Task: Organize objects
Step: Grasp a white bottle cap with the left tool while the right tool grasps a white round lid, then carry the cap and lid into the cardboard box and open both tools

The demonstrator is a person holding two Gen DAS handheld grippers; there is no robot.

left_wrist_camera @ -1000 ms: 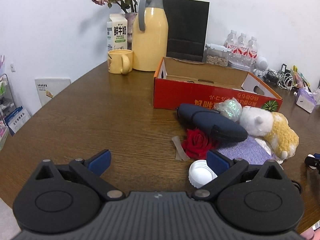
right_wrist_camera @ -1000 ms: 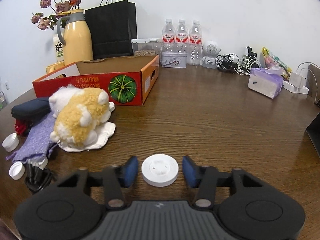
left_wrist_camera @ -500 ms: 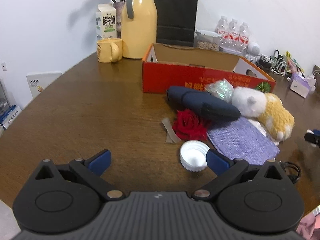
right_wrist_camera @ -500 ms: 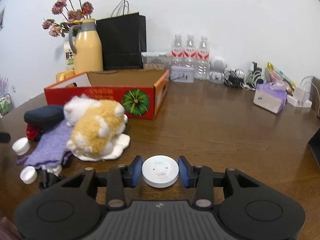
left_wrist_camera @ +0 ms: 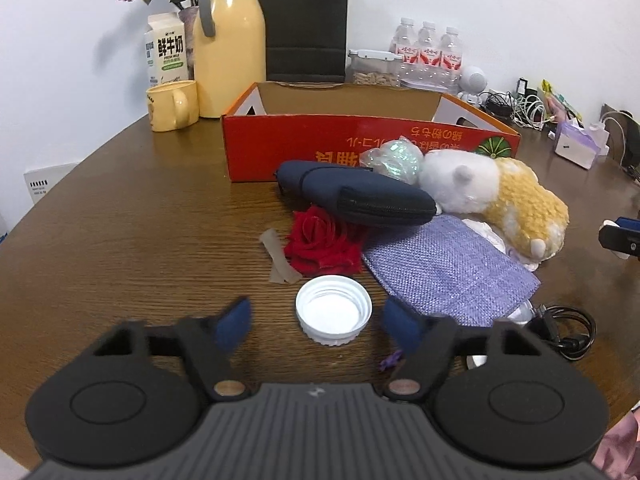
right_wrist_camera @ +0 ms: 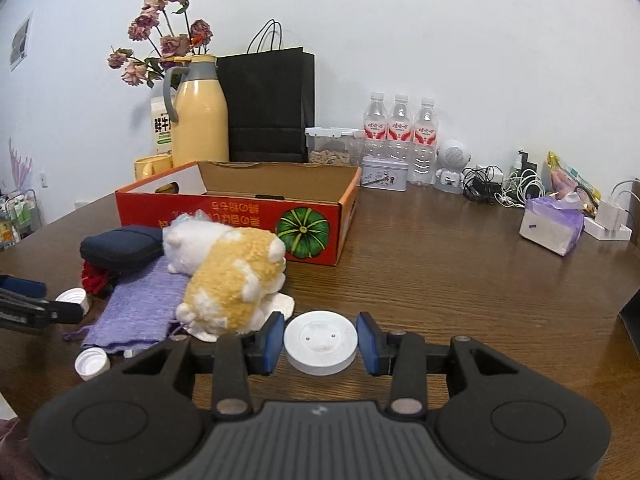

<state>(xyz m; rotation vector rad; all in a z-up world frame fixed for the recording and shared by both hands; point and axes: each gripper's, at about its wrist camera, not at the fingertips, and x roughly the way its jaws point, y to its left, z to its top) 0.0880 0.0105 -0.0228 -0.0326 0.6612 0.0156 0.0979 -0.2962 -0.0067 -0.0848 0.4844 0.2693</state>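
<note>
Two grippers: both are engaged at once, each lined up on a small white round piece near the table's front edge.
Right gripper (right_wrist_camera: 320, 343): its blue pads are pressed against the rim of the white disc (right_wrist_camera: 320, 342), which is judged to be clamped and possibly raised off the wood, though contact with the table cannot be told.
Left gripper (left_wrist_camera: 316, 322): it is spread wide around the upturned white cap (left_wrist_camera: 333, 309), with clear gaps on both sides; nothing is grasped.
Step in hand: the cap is judged to be the next pick. The pads should be centred on its ribbed wall and lowered to just above the wood before being closed, since so shallow a piece could be squeezed out or tipped.
Nearby clutter: the purple pouch (left_wrist_camera: 448, 270) lies just beside the right-hand pad and should be kept out of the closing path; the red fabric rose (left_wrist_camera: 320, 242) and a strip of tape (left_wrist_camera: 279, 258) lie just beyond the cap.
Destination: the red cardboard box (left_wrist_camera: 360, 146), open-topped behind the navy case (left_wrist_camera: 360, 198) and plush toy (left_wrist_camera: 496, 198), is judged the likely place for the pieces.
Left view only: the box's front wall is seen square on, and a black cable (left_wrist_camera: 564, 330) is shown beside the pouch.
Right view only: a second small cap (right_wrist_camera: 92, 364) is shown in front of the pouch, and a small tin (right_wrist_camera: 384, 174) and tissue pack (right_wrist_camera: 554, 230) farther back.
</note>
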